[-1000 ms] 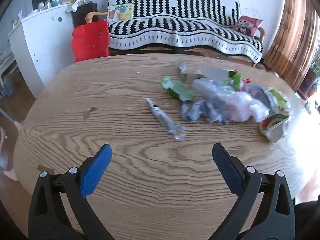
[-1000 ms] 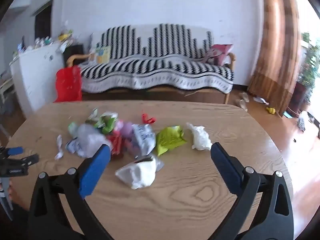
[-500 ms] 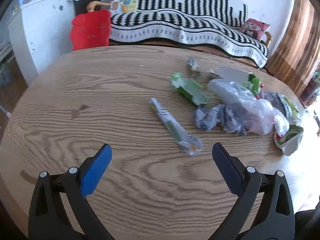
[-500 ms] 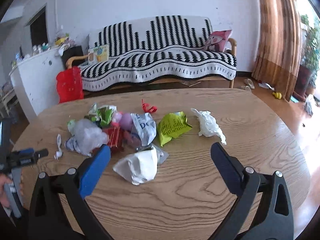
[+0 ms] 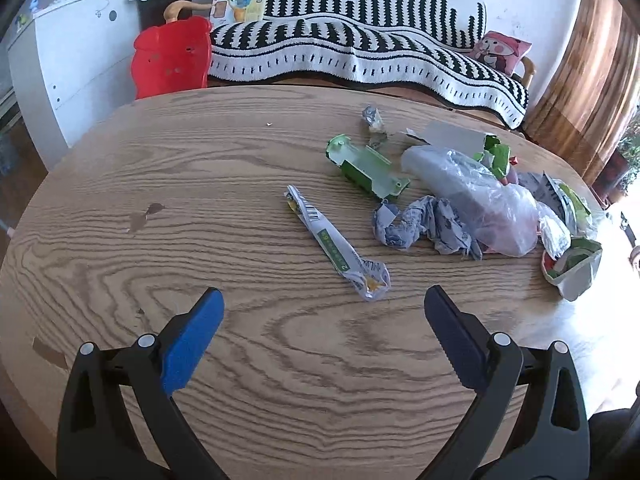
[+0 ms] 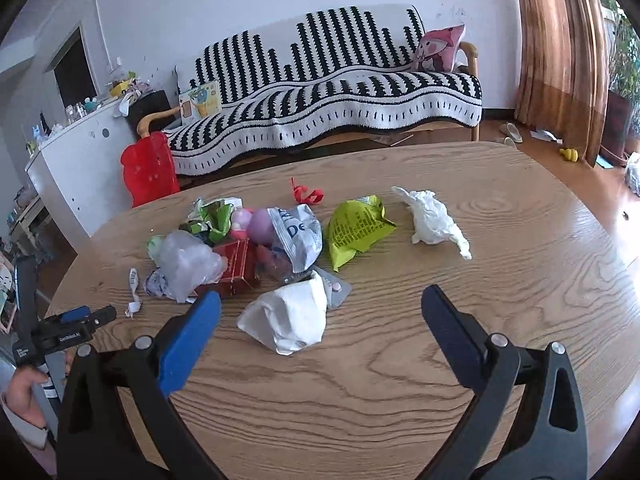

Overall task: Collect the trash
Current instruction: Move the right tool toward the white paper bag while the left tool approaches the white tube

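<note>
Trash lies scattered on a round wooden table [image 5: 160, 208]. In the left wrist view a long silver-green stick wrapper [image 5: 336, 248] lies just ahead of my open, empty left gripper [image 5: 324, 300]. Beyond it lie a green carton piece [image 5: 368, 168], a crumpled grey wrapper [image 5: 424, 228] and a clear plastic bag [image 5: 480, 196]. In the right wrist view my open, empty right gripper [image 6: 320, 300] hovers just in front of a crumpled white paper cup [image 6: 292, 320]. Behind it lie a red box [image 6: 236, 264], a yellow-green bag [image 6: 356, 228] and a white tissue [image 6: 432, 220].
A striped black-and-white sofa [image 6: 320, 100] stands behind the table, with a red plastic chair [image 5: 172, 56] and a white cabinet [image 5: 76, 56] at the left. The left gripper [image 6: 68, 328] shows at the table's left edge in the right wrist view.
Both grippers have moved forward and lower toward the trash. The stick wrapper now lies close to my left gripper and the white cup close to my right gripper. Both stay open.
</note>
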`<control>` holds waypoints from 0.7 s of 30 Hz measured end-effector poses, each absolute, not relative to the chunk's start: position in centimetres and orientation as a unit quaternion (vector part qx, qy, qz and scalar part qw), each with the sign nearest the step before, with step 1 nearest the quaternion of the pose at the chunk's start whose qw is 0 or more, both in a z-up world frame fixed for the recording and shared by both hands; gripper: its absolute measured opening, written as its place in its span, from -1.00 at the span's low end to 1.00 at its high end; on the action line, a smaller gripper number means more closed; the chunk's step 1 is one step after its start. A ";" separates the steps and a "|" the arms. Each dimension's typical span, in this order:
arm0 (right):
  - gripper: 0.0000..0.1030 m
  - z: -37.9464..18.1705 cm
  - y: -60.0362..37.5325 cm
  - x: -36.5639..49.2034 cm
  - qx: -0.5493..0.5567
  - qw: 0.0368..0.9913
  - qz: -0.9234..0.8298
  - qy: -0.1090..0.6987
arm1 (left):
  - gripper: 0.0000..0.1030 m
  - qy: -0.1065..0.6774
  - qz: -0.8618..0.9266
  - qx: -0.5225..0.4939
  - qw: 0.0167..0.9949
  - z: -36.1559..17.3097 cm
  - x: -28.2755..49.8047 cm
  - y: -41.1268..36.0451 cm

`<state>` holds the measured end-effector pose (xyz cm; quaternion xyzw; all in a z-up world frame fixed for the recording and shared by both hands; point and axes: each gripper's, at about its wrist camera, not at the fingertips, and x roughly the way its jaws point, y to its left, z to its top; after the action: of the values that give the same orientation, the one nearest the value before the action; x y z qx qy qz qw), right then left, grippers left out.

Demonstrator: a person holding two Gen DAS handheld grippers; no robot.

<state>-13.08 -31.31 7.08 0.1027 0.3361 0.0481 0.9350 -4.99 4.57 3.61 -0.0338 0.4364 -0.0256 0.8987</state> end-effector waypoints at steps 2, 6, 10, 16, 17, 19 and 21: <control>0.89 6.6 -31.4 -13.1 0.102 0.933 0.046 0.341 | 0.90 0.437 -0.026 -0.036 0.898 3.6 -5.1 4.5; 0.89 5.8 -31.8 -12.8 0.114 0.928 0.042 0.353 | 0.90 0.436 -0.027 -0.033 0.899 3.6 -5.2 4.4; 0.89 5.4 -32.0 -12.7 0.124 0.926 0.042 0.354 | 0.90 0.436 -0.026 -0.034 0.899 3.5 -5.2 4.4; 0.89 5.1 -31.8 -12.5 0.118 0.925 0.048 0.358 | 0.90 0.438 -0.024 -0.036 0.898 3.5 -5.2 4.5; 0.89 5.0 -31.8 -12.6 0.118 0.925 0.048 0.358 | 0.90 0.438 -0.024 -0.036 0.898 3.5 -5.2 4.6; 0.89 4.9 -31.8 -12.7 0.119 0.925 0.047 0.358 | 0.90 0.438 -0.025 -0.037 0.898 3.6 -5.1 4.7; 0.89 4.8 -31.8 -12.6 0.119 0.924 0.047 0.360 | 0.90 0.438 -0.025 -0.037 0.898 3.6 -5.1 4.8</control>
<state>-12.58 -31.79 4.80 0.1194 0.3597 0.0473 0.9242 -5.06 4.77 3.61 -0.0369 0.4382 -0.0250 0.8978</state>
